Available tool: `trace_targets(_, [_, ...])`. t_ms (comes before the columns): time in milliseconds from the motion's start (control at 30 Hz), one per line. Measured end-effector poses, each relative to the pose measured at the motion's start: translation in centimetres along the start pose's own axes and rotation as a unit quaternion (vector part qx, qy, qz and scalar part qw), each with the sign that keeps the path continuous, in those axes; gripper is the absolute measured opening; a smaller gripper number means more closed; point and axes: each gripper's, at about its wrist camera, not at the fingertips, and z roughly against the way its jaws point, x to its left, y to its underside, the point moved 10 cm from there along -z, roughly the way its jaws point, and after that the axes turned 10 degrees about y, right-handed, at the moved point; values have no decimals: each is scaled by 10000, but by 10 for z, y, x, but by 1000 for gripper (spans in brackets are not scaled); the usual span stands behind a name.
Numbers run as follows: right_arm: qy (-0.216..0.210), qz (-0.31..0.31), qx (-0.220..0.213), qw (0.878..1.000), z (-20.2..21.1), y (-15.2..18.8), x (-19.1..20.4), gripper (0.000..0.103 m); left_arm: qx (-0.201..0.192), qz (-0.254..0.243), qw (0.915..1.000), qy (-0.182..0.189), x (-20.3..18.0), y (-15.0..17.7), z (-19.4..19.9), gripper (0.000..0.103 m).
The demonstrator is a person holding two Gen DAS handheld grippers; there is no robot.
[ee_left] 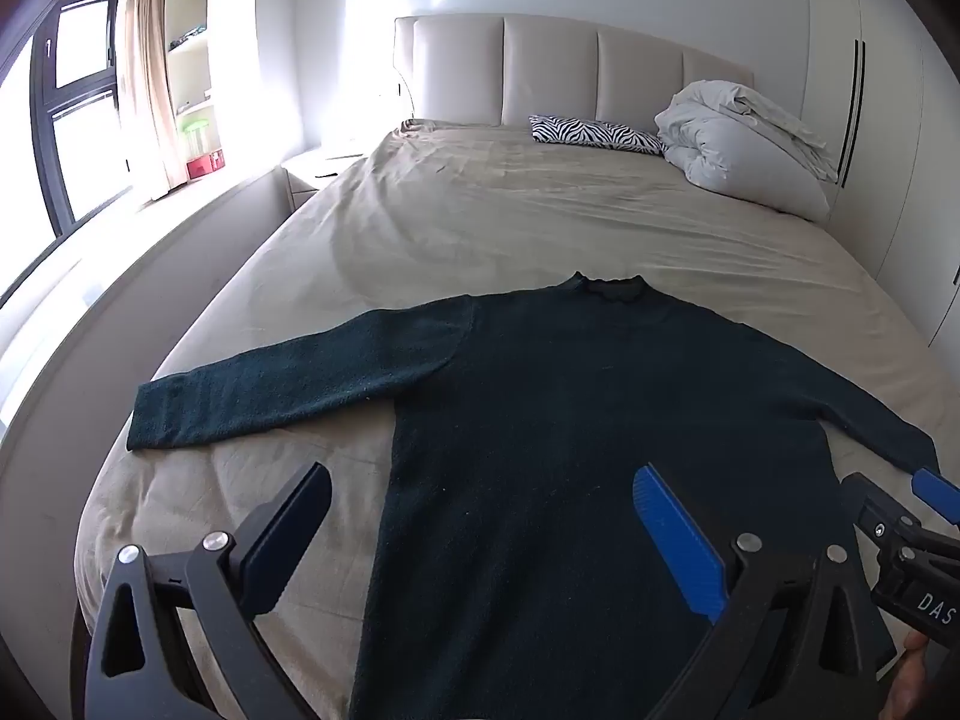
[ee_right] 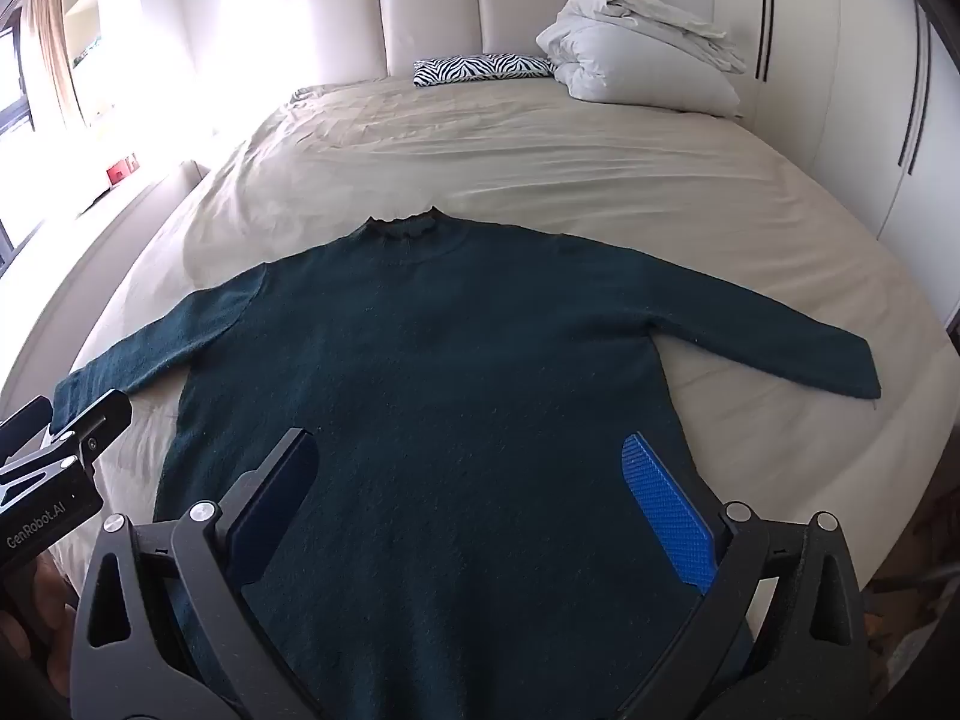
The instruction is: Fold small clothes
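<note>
My black plastic left gripper and right gripper have blue ribbed pads, silver screws and white lettering.

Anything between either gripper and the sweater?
Nothing visible. The sweater lies flat on the bed, sleeves spread. Left gripper and right gripper hover over its lower half, jaws open, empty.

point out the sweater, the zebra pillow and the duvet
sweater [ee_right: 456,348]: right wrist view, middle of the chest
zebra pillow [ee_right: 480,69]: right wrist view, centre of the striped top
duvet [ee_left: 738,144]: left wrist view, middle of the folded bundle
</note>
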Motion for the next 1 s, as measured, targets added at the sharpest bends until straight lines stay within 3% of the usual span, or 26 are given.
trace_targets(333, [-2, 29, -1, 10000, 0, 1, -2, 103, -14, 255, 9997, 54, 10, 9, 4, 103])
trace_targets(1000, [46, 114, 13, 9999, -3, 5, 4, 103, 53, 268, 9996, 12, 12, 13, 3, 103])
